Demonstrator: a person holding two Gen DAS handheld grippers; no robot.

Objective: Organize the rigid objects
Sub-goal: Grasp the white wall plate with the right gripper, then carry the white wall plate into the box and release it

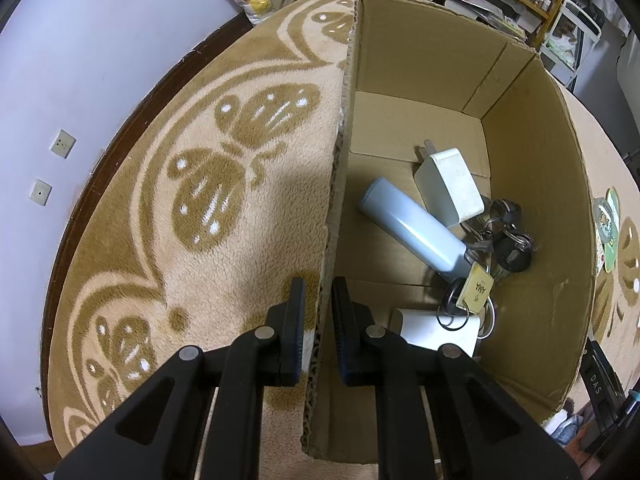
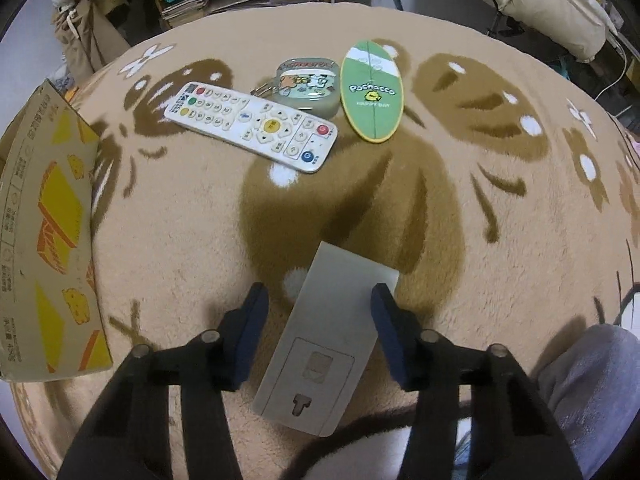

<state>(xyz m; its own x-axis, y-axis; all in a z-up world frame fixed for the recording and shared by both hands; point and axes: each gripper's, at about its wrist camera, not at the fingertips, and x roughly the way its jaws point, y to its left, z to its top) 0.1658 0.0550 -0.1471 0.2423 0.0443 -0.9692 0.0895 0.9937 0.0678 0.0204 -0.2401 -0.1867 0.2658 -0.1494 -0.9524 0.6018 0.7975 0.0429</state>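
**Left tool on the box wall, right tool over the wall plate**

We note the left tool (image 1: 318, 312) straddling the near wall of the open brown cardboard box (image 1: 532, 184), one finger outside and one inside. The pads sit close to the cardboard; we cannot tell whether they are clenched on it.

Inside the box we see a pale blue cylindrical bottle (image 1: 412, 230) lying on its side, a white plug-in charger block (image 1: 450, 186) touching it on the far side, a bunch of dark keys with a yellow tag (image 1: 492, 264) beside the bottle's lower end, and a second white block (image 1: 436, 330) against the near wall.

The box rests on a beige fleece blanket with brown butterfly print (image 2: 480, 216).

The right tool (image 2: 316, 300) is released, jaws spread wide. Between them, lying flat on the blanket, is a grey-white rectangular socket plate (image 2: 328, 336); neither finger touches it.

Beyond the plate, well apart from it: a white remote control with coloured buttons (image 2: 252, 126), a grey cartoon-printed case (image 2: 310, 86) just behind the remote, and a green oval Pochacco card (image 2: 372, 92) just right of the case. The box's printed outer side lies far left of the plate.
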